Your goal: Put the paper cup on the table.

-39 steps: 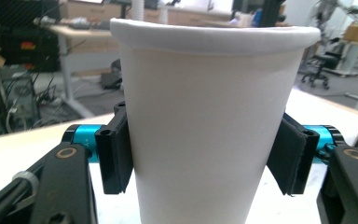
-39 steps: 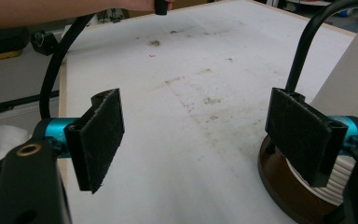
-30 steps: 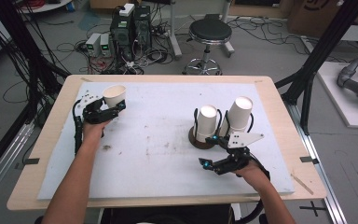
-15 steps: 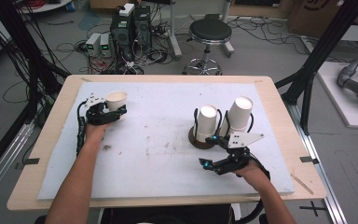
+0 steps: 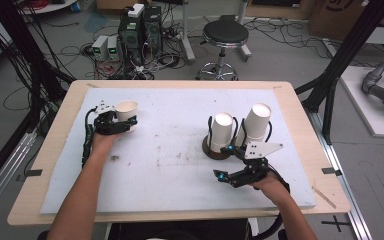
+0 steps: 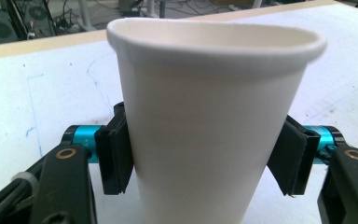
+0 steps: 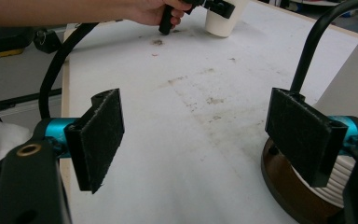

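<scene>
We see left tool [image 5: 114, 124] clamping white paper cup [image 5: 127, 111] upright near desk's [image 5: 180, 85] far left corner. In left gripper view, pads [image 6: 115, 158] press cup's sides. Right tool [image 5: 232, 164] spread wide, nothing between jaws, near right front edge, just beside dark holder [image 5: 215, 148] with, apparently, stacked cups [image 5: 222, 131].

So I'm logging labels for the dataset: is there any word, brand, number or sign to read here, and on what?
None can be read.
The paper cup in the left gripper is plain white, no print.
The two cups on the brown holder by the right gripper are plain too.
The cardboard box on the floor bears a dark mark, too blurred and cut off to read.
</scene>
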